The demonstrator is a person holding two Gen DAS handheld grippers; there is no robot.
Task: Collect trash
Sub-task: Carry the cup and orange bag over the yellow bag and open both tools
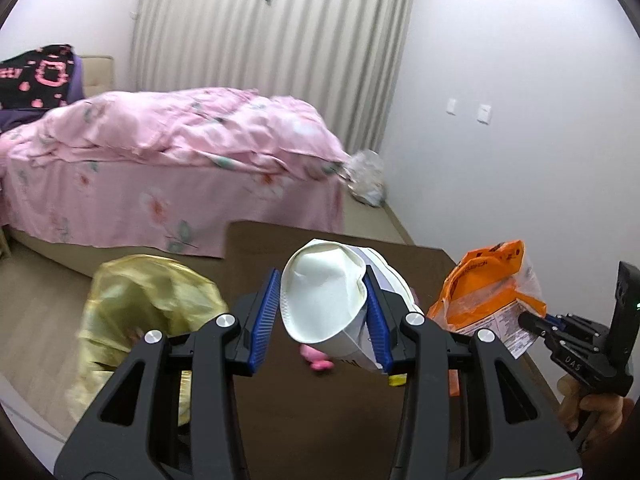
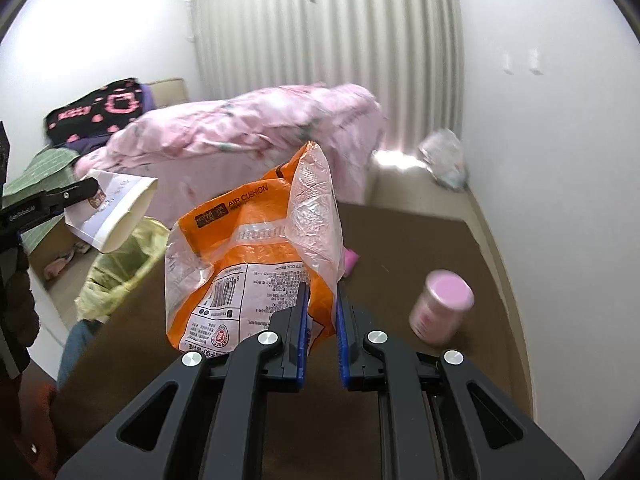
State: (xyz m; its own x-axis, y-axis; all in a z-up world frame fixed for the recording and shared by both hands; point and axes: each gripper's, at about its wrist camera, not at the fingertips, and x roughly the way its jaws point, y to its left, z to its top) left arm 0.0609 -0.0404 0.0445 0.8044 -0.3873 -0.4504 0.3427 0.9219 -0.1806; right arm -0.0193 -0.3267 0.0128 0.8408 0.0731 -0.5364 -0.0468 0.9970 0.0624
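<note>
L hand-held gripper [image 1: 323, 312] half-open, clamping squashed paper cup [image 1: 324, 300]; R hand-held gripper [image 2: 322, 312] pinched tight on orange wrapper [image 2: 256, 264], pink jar [image 2: 440, 304] to its right on table [image 2: 420, 240].

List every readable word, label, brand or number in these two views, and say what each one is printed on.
"AIR CUSHION": orange plastic bag, held by the right gripper.
Barcode and fine print on that bag: too small to read.
Print on the white paper cup, held by the left gripper: blurred.
Pink lettering on the black blanket: unclear.
Label on the pink-lidded jar: blurred.
</note>
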